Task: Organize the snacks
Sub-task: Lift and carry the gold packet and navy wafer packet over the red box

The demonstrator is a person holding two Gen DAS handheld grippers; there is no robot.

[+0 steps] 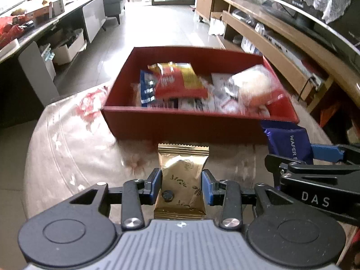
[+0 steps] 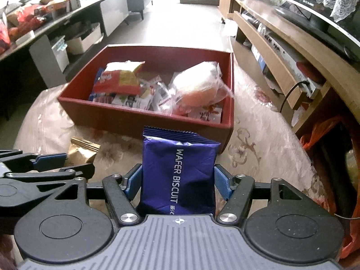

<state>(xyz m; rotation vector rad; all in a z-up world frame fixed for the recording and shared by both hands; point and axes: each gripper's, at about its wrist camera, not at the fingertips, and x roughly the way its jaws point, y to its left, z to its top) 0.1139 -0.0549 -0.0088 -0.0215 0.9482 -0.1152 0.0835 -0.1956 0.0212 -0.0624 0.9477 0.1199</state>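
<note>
A red box (image 1: 180, 121) (image 2: 144, 117) holding several snack packets stands on the table ahead of both grippers. My left gripper (image 1: 181, 185) is shut on a gold snack packet (image 1: 182, 175), just in front of the box's near wall. My right gripper (image 2: 177, 183) is shut on a purple wafer biscuit packet (image 2: 180, 171), also short of the near wall. The wafer packet (image 1: 290, 141) and right gripper show at the right of the left wrist view. The gold packet (image 2: 81, 150) shows at the left of the right wrist view.
The table has a floral cloth under clear plastic (image 1: 67, 139). A long wooden TV cabinet (image 2: 281, 51) runs along the right. A dark counter with clutter (image 1: 33, 22) and storage bins runs along the left. Tiled floor (image 1: 157, 29) lies beyond the table.
</note>
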